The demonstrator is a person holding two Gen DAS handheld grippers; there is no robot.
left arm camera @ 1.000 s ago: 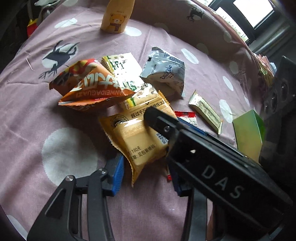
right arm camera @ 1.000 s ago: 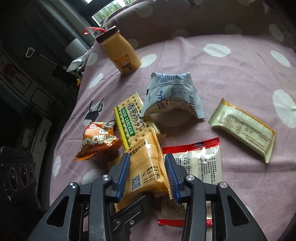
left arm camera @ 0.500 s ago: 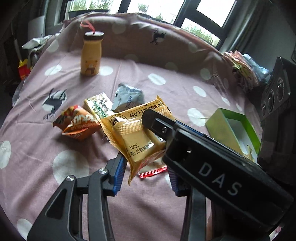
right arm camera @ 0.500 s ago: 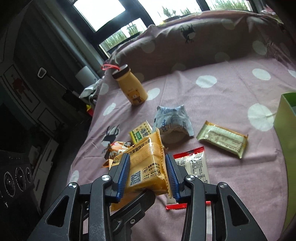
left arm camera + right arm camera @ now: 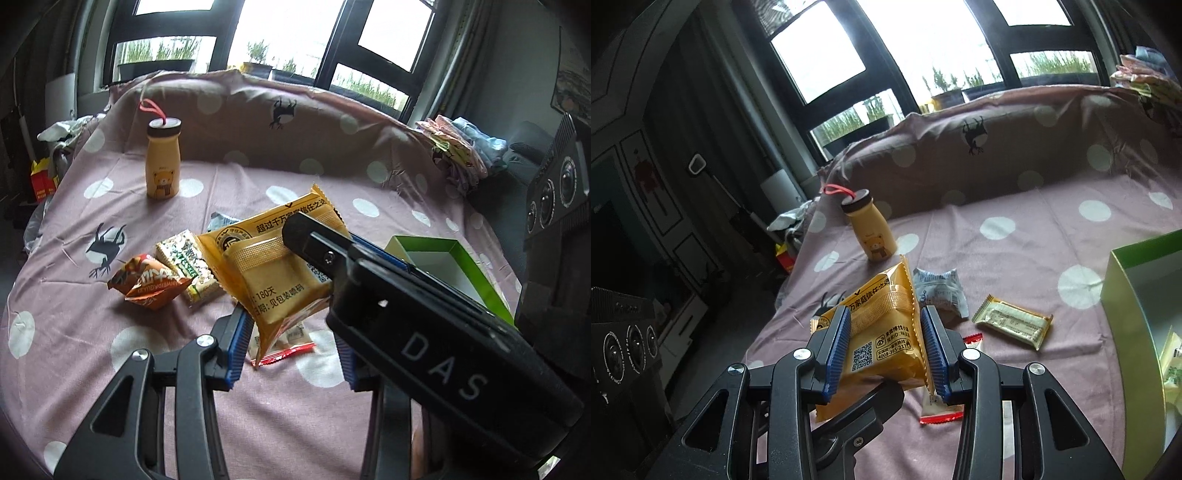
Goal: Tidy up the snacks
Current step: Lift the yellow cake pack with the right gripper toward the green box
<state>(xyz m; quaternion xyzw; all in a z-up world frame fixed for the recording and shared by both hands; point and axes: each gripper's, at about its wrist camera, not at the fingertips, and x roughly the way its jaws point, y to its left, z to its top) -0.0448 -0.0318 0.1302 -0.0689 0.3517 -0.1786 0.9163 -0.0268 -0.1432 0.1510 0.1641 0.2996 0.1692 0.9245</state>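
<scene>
My right gripper (image 5: 888, 349) is shut on a yellow snack packet (image 5: 882, 332) and holds it above the table; the packet (image 5: 273, 266) and the right gripper's black body (image 5: 424, 332) fill the middle of the left wrist view. My left gripper (image 5: 291, 347) is open and empty below the packet. On the spotted cloth lie an orange packet (image 5: 147, 284), a green cracker pack (image 5: 188, 266), a grey packet (image 5: 938, 291), a gold bar (image 5: 1012, 325) and a red-edged packet (image 5: 938, 410). A green box (image 5: 1137, 295) stands open at the right, also in the left wrist view (image 5: 469, 266).
A yellow bear bottle (image 5: 162, 158) with a red strap stands at the back left. The cloth rises into a ridge (image 5: 295, 122) at the back. A pile of packets (image 5: 458, 147) lies at the back right. Black equipment (image 5: 557, 192) stands right.
The right gripper has lifted the yellow packet off the pile and raised it. Both cameras have risen and tilted up, bringing the windows and the green box into view.
</scene>
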